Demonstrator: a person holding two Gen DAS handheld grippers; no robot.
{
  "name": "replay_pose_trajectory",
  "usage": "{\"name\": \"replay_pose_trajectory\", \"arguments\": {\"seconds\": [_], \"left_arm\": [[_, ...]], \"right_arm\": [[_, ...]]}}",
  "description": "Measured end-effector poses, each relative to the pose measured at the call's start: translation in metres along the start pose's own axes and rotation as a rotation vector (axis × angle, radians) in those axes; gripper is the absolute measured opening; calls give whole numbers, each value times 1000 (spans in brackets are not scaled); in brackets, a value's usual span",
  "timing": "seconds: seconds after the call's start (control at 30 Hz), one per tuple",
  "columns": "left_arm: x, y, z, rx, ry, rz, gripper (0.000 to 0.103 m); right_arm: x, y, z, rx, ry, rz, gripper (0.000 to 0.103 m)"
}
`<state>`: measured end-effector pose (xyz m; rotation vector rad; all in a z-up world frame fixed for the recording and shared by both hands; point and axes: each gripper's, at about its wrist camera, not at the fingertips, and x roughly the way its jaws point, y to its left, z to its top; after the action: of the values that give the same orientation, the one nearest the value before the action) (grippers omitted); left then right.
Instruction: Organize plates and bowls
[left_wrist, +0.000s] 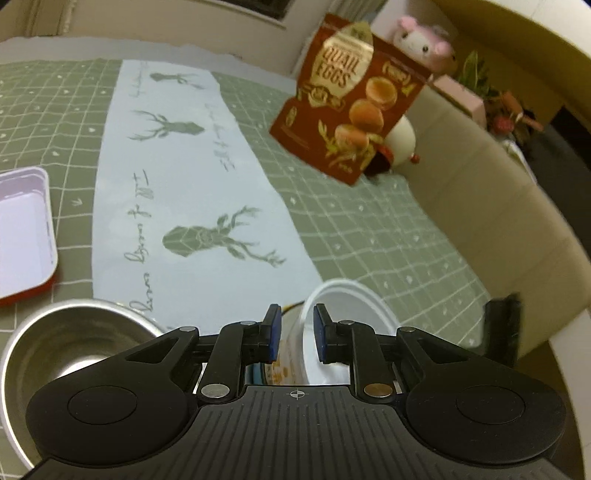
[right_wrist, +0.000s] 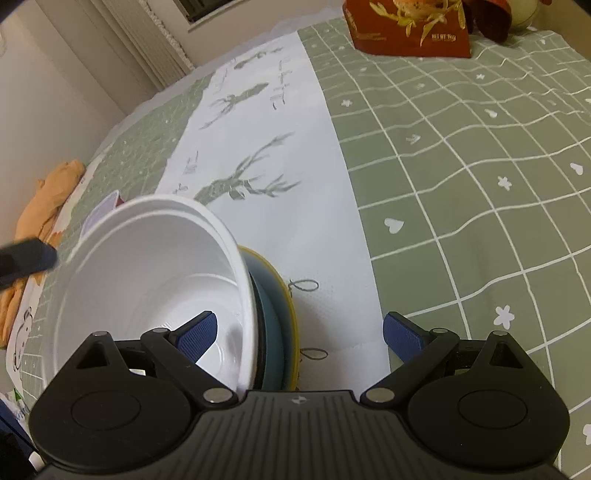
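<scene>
A white plastic bowl (left_wrist: 343, 325) is tilted, and my left gripper (left_wrist: 297, 334) is shut on its rim, one pad inside and one outside. The bowl (right_wrist: 147, 273) also fills the left of the right wrist view, resting over a blue plate with a yellow rim (right_wrist: 280, 314). My right gripper (right_wrist: 299, 334) is open, its jaws straddling the bowl's rim and the plates. A steel bowl (left_wrist: 70, 350) stands at the lower left of the left wrist view. A white tray with a red base (left_wrist: 22, 229) lies at the far left.
A green checked tablecloth (right_wrist: 461, 166) with a white deer-print runner (left_wrist: 177, 192) covers the table. A red quail-egg box (left_wrist: 351, 99) stands at the back, with a white pot (left_wrist: 402, 136) behind it. An orange cloth (right_wrist: 48, 206) lies at the table's left edge.
</scene>
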<state>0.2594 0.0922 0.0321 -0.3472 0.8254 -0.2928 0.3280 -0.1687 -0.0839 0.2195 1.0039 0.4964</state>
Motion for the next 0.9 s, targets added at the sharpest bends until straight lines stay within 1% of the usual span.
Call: {"name": "replay_pose_trajectory", "arguments": {"seconds": [0.1,0.2,0.23,0.3,0.33,0.43,0.57,0.7,0.77,0.83,0.87,0.9], "left_arm": [[13,-3,-5,20,40,38,21],[24,-2,-11,27,73,84,21],[28,0,-12,26,82,97,21],[36,1,-15,24,105,117,28],[39,0,-17,27,113,124,30],[45,-7,-21,62,135,157,30],[50,-14,-19,80,194,168,31],[55,-16,-17,115,239,254,47],[59,-18,-17,133,251,284,49],[63,-20,-18,135,279,285,48],[65,-21,-18,132,295,276,46],[68,-21,-18,124,309,265,46]], "right_arm": [[-9,3,0,-8,-32,19,97],[-12,5,-1,-17,-41,36,97],[-11,6,-1,-19,-38,36,97],[-8,6,-2,-21,-30,32,97],[-7,6,-2,-19,-25,34,97],[-4,6,-3,-17,-12,41,97],[3,6,-5,-17,17,52,97],[9,10,-7,-18,51,82,97],[9,10,-9,-14,61,100,97],[9,9,-10,-9,60,101,97],[9,8,-10,-4,63,101,97],[11,6,-10,2,69,98,97]]}}
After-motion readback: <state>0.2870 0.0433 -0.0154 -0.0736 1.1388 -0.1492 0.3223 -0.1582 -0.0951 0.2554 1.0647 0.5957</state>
